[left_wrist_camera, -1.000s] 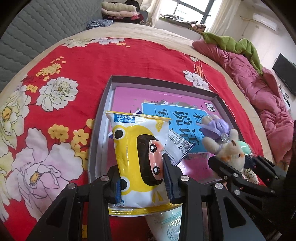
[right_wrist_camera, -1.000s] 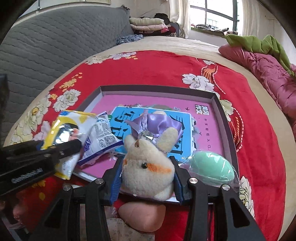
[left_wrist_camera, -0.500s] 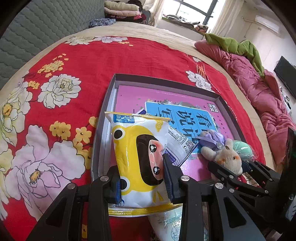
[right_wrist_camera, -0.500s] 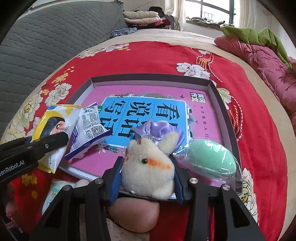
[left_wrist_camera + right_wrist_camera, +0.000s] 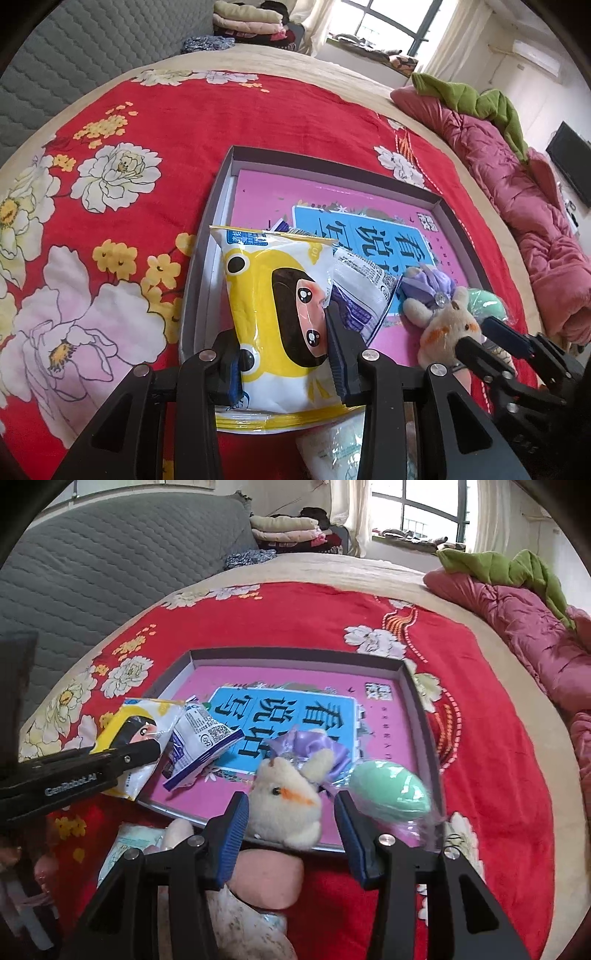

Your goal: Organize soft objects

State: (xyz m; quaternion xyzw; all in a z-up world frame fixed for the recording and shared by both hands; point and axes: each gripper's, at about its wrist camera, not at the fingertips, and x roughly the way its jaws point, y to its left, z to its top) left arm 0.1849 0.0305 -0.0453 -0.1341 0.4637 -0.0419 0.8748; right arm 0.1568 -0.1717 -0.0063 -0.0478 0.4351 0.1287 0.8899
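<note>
Both tongs are loaded. The left gripper (image 5: 286, 354) is clamped on a yellow snack bag (image 5: 280, 317), its pads pressed into both sides of the bag near the lower seam. The right gripper (image 5: 291, 830) has a small plush rabbit (image 5: 286, 805) between its blue ribbed pads; the left pad is touching the fur, but at the right pad a narrow gap seems to be seen, so a firm grip cannot be confirmed.

The bag is held upright just ahead of the left tongs, above the near left corner of a shallow grey tray (image 5: 210, 236). The rabbit is held over the near edge of the same tray, just in front of the right tongs. The step in hand is judged to be the carrying of both soft things into the tray. For the next move each item probably has to be lowered onto a free part of the tray floor before the pads are opened.

The bag is of glossy, crinkled film with a flat sealed edge and a cartoon face. The rabbit is fluffy, cream coloured, with a purple satin bow. Beside it, to the right of the right tongs, a smooth mint-green egg-shaped sponge (image 5: 389, 790) in clear wrap is lying in the tray. A white sachet (image 5: 199, 742) and a pink and blue printed booklet (image 5: 295, 709) are lying further ahead. Under the tray a red flowered blanket (image 5: 192, 110) is spread.
</note>
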